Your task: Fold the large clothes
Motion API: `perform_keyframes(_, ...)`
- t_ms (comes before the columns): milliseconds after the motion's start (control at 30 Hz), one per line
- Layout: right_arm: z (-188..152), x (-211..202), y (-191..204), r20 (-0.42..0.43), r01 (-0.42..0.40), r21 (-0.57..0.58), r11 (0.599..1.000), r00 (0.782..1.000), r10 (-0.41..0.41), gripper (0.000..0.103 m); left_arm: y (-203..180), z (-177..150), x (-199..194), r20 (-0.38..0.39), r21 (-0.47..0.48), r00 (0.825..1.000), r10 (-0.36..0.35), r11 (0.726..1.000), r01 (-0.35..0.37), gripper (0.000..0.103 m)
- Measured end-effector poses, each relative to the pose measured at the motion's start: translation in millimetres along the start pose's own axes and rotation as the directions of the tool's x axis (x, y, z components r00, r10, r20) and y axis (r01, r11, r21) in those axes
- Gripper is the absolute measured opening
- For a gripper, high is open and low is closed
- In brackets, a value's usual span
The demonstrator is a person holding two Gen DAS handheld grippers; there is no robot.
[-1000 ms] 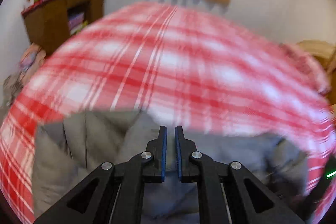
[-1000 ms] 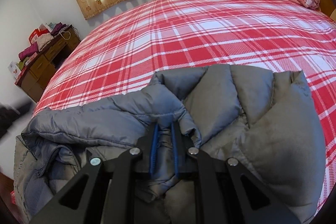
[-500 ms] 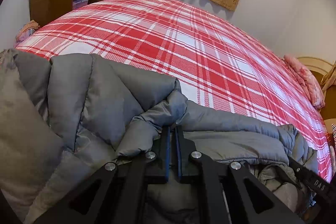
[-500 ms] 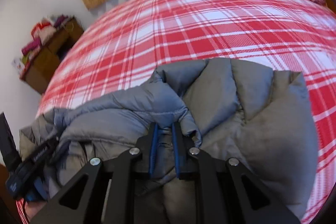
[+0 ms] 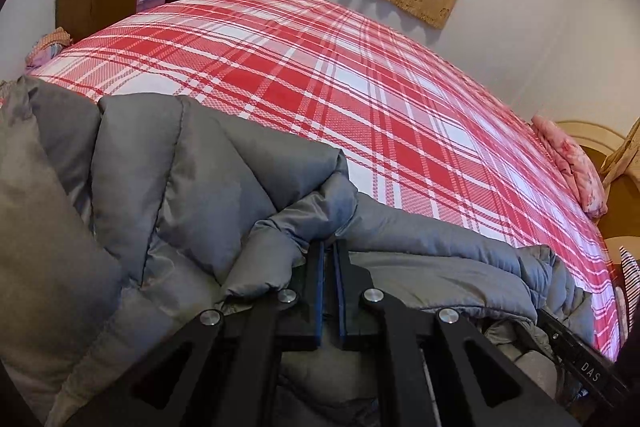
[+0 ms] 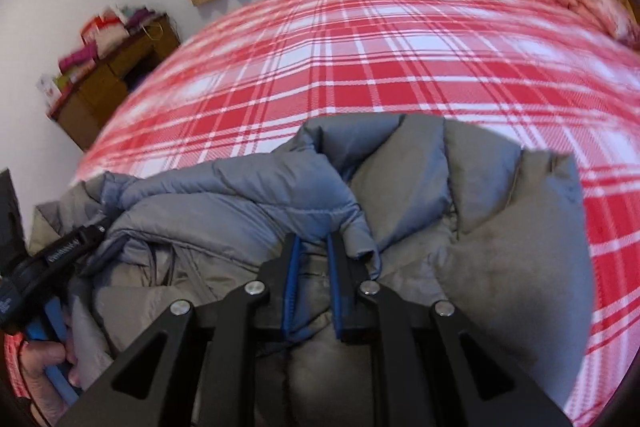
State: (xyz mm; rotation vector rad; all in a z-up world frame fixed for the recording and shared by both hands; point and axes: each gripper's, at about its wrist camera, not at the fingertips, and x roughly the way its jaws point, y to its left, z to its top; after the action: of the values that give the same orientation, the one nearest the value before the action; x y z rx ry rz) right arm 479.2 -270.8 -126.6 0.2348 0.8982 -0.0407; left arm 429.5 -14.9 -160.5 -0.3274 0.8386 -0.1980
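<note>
Currently both my tools clamped on grey padded jacket (image 5: 208, 179), bunched at near edge of plaid bed (image 5: 360, 75). Left gripper (image 5: 329, 255) pinches thin fold; right gripper (image 6: 313, 247) holds thicker fold. Judged purpose: carry pinched layer across jacket together.

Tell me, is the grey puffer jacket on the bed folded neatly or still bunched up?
Still bunched up. The grey puffer jacket lies in rumpled, overlapping heaps on the plaid bed, with both grippers pinching folds of it.
</note>
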Motion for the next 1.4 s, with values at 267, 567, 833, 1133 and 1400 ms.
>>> perform_keyframes(267, 6.7, 7.7, 49.6, 0.000, -0.116, -0.082, 0.990, 0.993, 0.116, 0.024, -4.6, 0.4, 0.3, 0.001, 0.018, 1.000, 0.019, 1.000, -0.020, 0.007)
perform_keyframes(567, -6.2, 25.6, 31.8, 0.001, -0.212, -0.015, 0.977, 0.977, 0.212, 0.021, -4.4, 1.0, 0.8, -0.001, 0.017, 1.000, 0.019, 1.000, -0.019, 0.006)
perform_keyframes(833, -9.3, -85.9, 14.9, 0.127, -0.260, 0.025, 0.965, 0.959, 0.255, 0.027, -15.2, 2.4, -90.6, 0.040, 0.099, 0.999, -0.017, 0.995, 0.013, 0.007)
perform_keyframes(1133, -128.2, -282.8, -31.0, 0.307, -0.208, -0.068, 0.976, 0.926, 0.219, 0.064, 3.0, -71.7, -304.8, 0.160, 0.277, 0.979, -0.124, 0.958, 0.076, 0.007)
perform_keyframes(1400, -241.1, -385.9, -72.9, 0.322, -0.126, -0.113, 0.986, 0.934, 0.156, 0.064, 79.6, -155.5, -422.0, 0.180, 0.192, 0.974, -0.136, 0.976, 0.101, 0.009)
